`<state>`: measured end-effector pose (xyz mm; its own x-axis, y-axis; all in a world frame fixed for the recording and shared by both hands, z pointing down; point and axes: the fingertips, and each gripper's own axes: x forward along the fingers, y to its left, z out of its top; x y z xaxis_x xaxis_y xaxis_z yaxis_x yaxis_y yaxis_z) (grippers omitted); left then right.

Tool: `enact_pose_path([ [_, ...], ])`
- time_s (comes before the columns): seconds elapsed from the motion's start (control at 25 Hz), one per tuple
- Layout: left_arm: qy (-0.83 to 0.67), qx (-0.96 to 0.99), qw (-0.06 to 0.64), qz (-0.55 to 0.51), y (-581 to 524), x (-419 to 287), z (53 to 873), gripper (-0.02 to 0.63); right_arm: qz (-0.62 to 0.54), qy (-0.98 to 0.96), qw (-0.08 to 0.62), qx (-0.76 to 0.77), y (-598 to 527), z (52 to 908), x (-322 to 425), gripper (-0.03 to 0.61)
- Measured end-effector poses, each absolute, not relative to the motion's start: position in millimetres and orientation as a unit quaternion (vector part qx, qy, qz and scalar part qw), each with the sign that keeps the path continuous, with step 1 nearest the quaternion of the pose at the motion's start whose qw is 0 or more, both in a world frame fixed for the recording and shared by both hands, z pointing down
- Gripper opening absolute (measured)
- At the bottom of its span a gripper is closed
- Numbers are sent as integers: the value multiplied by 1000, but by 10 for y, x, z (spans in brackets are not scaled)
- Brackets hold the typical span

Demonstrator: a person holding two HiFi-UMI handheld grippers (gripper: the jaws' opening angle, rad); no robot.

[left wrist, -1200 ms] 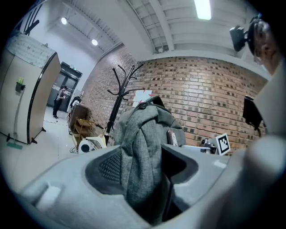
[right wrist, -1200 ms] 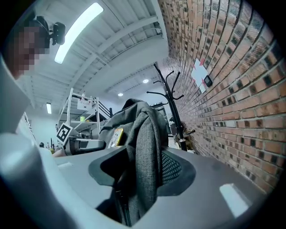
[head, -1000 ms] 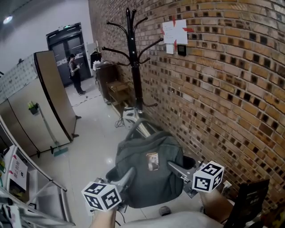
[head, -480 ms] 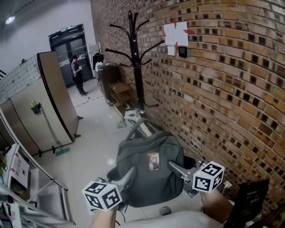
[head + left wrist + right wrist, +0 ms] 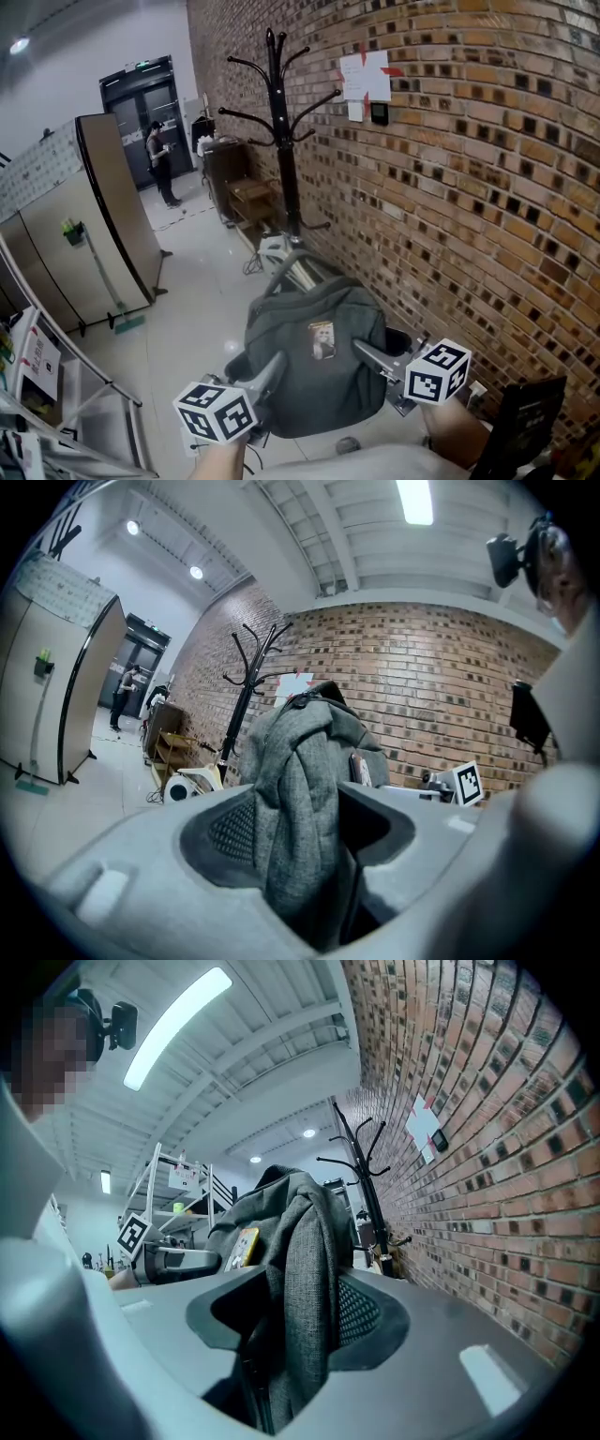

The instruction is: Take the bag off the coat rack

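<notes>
Along the brick wall (image 5: pixel 469 187), the coat rack (image 5: pixel 279 131) stands well beyond the bag (image 5: pixel 314 370), whose sides the left gripper (image 5: pixel 270 367) and right gripper (image 5: pixel 367 353) each pinch.

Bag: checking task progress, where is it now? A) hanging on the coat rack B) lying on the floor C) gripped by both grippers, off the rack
C: the left gripper and right gripper each clamp fabric of the bag, and the coat rack has bare hooks.
</notes>
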<state>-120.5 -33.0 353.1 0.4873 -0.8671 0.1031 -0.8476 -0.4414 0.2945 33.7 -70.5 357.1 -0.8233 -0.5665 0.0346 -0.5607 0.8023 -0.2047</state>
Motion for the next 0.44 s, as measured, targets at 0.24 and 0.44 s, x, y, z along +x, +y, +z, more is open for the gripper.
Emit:
enact_pose_path([
  [0.24, -503, 850, 155, -30, -316, -1205, 3567, 236, -104, 949, 11, -297, -686, 3605, 337, 195],
  [0.44, -504, 849, 156, -34, -286, -1257, 3574, 235, -103, 950, 10, -296, -669, 3609, 281, 195],
])
